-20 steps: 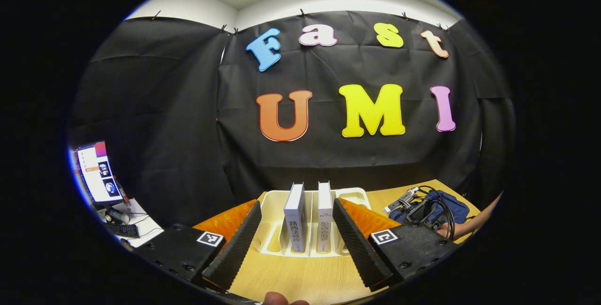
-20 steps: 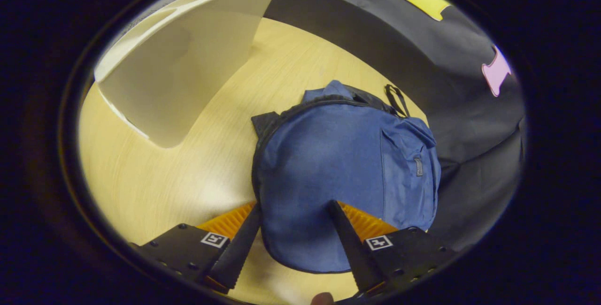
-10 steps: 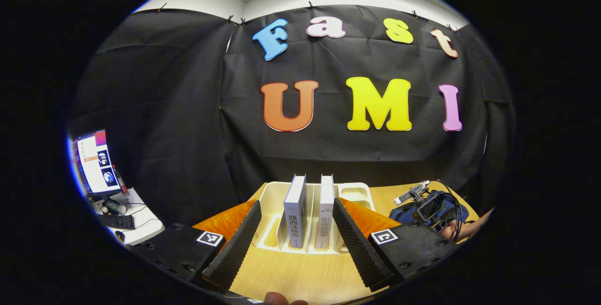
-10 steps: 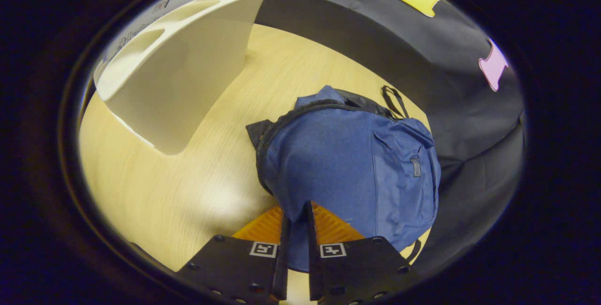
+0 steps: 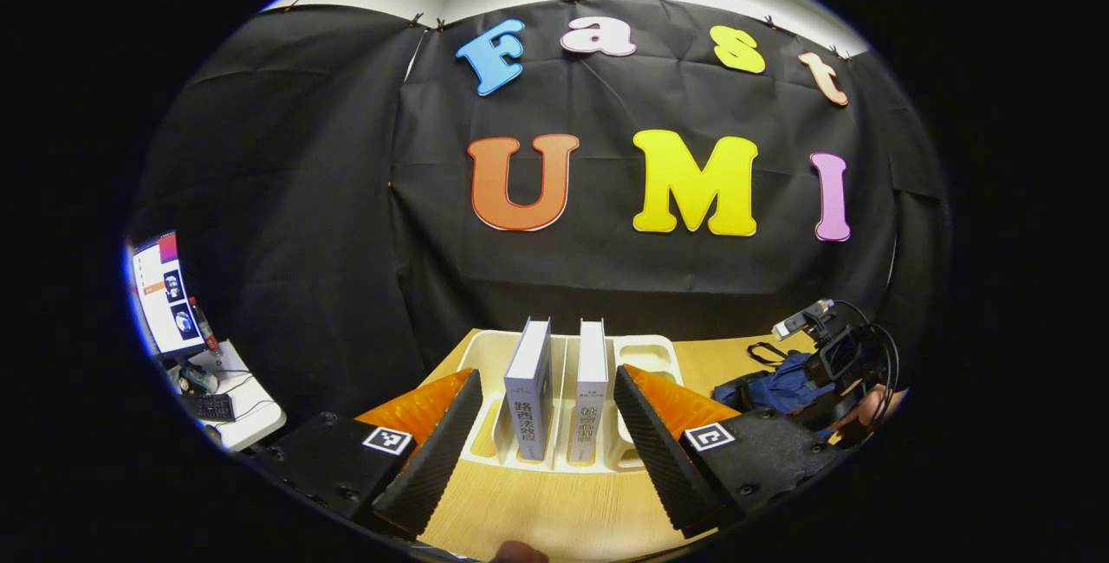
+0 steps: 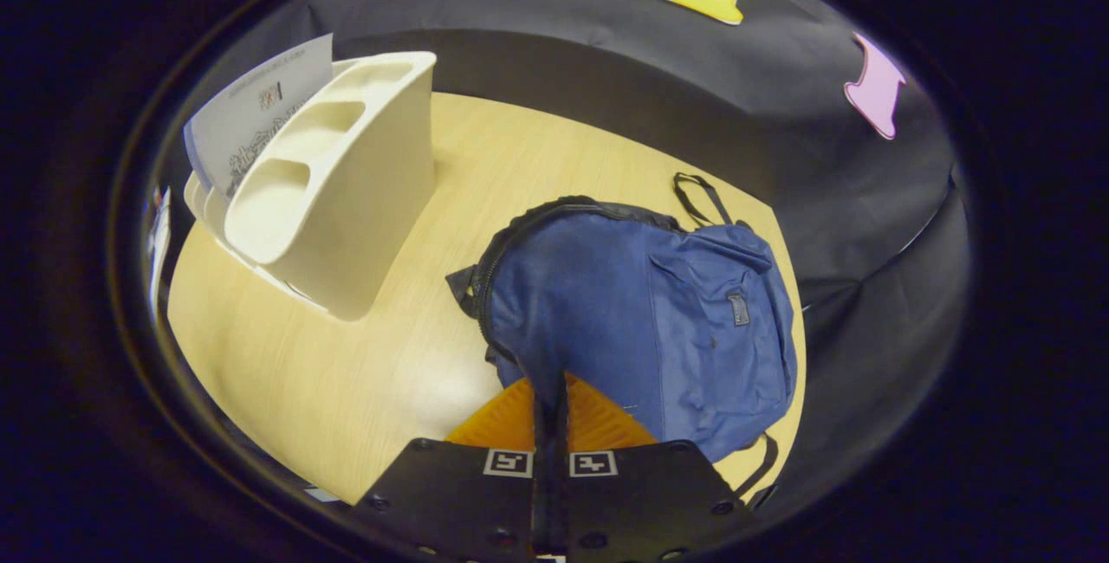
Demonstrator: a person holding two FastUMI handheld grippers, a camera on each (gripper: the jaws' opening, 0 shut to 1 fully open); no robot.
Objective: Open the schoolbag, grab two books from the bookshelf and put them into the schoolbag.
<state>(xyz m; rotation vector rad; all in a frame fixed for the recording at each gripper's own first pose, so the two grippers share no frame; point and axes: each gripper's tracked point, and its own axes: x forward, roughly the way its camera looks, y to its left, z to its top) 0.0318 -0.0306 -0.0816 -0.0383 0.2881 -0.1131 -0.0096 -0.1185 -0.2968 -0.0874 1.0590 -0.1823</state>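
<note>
Evidently right gripper [image 6: 549, 390] pinched closed on schoolbag [image 6: 641, 320] flap; cloth soft, light, best taken beside zipper. Left gripper [image 5: 546, 433] wide open, empty, facing books [image 5: 559, 390].

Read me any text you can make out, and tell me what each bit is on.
"路西法效应": down the spine of the left book.
Right book, spine: printed characters, too blurred to read.
Bag, small patch: too small to read.
Monitor: too small to read.
</note>
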